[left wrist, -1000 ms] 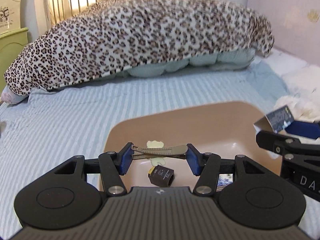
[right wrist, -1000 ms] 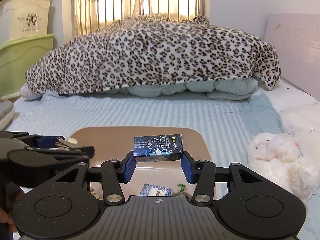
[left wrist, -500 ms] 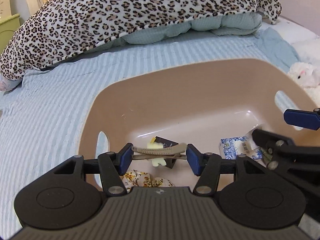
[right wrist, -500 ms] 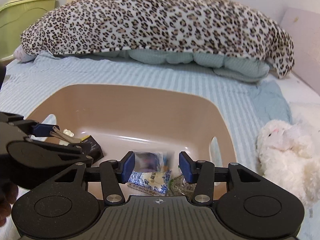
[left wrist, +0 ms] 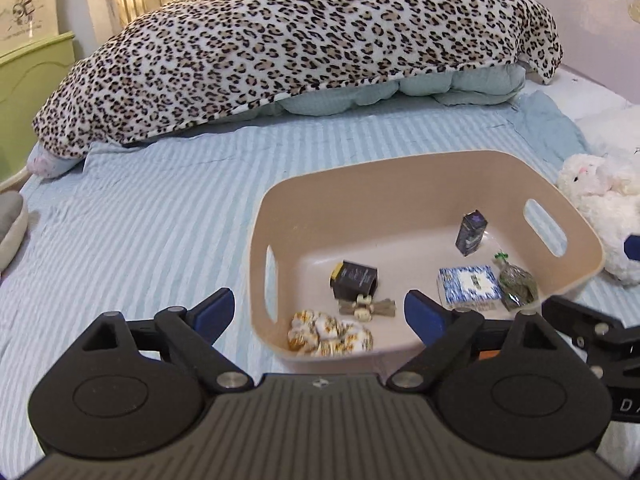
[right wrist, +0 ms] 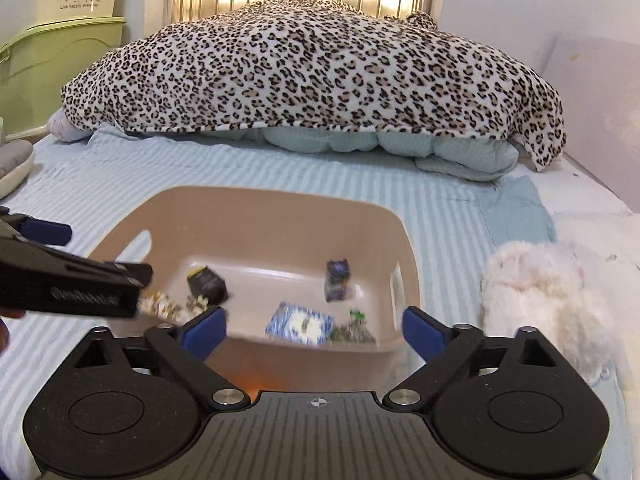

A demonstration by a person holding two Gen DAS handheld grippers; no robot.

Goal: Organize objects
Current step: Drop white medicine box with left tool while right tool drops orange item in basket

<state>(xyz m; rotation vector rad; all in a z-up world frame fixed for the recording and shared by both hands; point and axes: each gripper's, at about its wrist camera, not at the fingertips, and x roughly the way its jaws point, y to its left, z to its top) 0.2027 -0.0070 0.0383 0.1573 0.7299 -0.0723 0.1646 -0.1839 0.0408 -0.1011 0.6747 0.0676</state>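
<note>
A tan plastic basket (left wrist: 400,168) (right wrist: 256,204) with handle slots sits on the striped bed. Inside lie a hair clip (left wrist: 366,308), a black box (left wrist: 354,278) (right wrist: 206,282), a dark blue patterned box (left wrist: 472,232) (right wrist: 337,280), a blue-and-white packet (left wrist: 468,285) (right wrist: 300,322), a small bag of green bits (left wrist: 516,282) (right wrist: 354,330) and wrapped candies (left wrist: 330,334) (right wrist: 160,304). My left gripper (left wrist: 320,314) is open and empty at the basket's near left. My right gripper (right wrist: 314,330) is open and empty above the basket's near edge.
A leopard-print blanket (left wrist: 300,40) (right wrist: 312,68) over a pale quilt fills the back of the bed. A white plush toy (left wrist: 600,192) (right wrist: 548,296) lies right of the basket. Green drawers (right wrist: 52,56) stand at the left, and a grey slipper (left wrist: 10,220) lies at the left edge.
Both grippers opened and pulled back. The hair clip left my left gripper and lies in the basket. The blue patterned box left my right gripper and stands in the basket.
</note>
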